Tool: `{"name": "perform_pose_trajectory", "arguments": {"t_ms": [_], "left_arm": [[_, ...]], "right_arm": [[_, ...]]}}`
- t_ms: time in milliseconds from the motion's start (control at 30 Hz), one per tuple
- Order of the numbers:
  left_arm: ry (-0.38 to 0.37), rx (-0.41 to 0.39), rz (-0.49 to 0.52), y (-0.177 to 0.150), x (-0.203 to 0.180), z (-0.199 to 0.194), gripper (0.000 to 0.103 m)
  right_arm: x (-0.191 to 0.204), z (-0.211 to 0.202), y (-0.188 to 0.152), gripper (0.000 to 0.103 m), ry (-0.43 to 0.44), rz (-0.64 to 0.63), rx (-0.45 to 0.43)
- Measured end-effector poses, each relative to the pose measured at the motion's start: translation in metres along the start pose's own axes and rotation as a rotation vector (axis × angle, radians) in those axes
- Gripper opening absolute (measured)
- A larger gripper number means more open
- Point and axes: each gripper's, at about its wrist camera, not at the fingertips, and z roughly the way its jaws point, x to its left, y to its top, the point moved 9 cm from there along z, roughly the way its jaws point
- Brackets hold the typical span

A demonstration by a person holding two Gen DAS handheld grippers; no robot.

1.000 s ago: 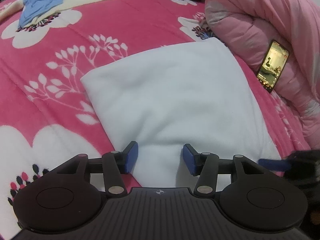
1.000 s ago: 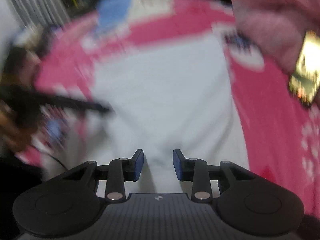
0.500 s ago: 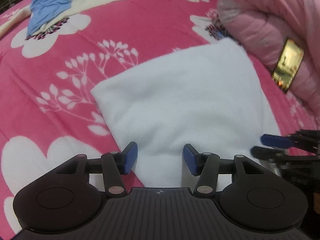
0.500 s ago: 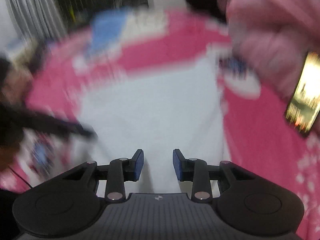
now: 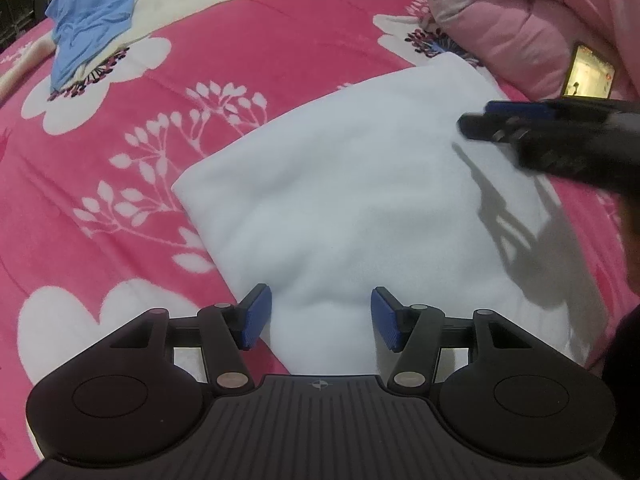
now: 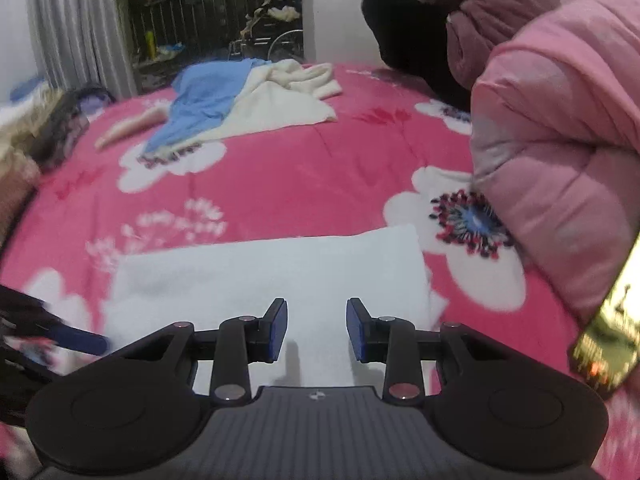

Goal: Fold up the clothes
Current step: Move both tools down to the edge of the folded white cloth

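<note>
1. Left gripper (image 5: 321,316): jaws opening, astride the near edge of the folded white fleece cloth (image 5: 360,200), nothing clamped.
2. Right gripper (image 6: 316,330): jaws apart, empty, now swung over the cloth's far side. Fold judged complete.
3. Cloth flat on pink floral blanket (image 5: 248,24).
4. Right view alone: blue and cream garments (image 6: 240,100), unfolded, beyond.

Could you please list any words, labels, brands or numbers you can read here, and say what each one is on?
No text is readable.
Phone screen: lit, but its content is too small and blurred to read.
Gripper body: a small round emblem only, no letters.
</note>
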Motion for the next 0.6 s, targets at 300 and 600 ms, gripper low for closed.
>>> {"name": "perform_pose_trajectory", "arguments": {"t_ms": [300, 600], "left_arm": [[0.031, 0.011, 0.029, 0.0, -0.004, 0.001, 0.057], [-0.041, -0.088, 0.03, -0.008, 0.011, -0.023, 0.057]], "right_arm": [[-0.001, -0.001, 0.007, 0.034, -0.013, -0.045, -0.023], [-0.044, 0.03, 0.011, 0.038, 0.042, 0.172, -0.026]]}}
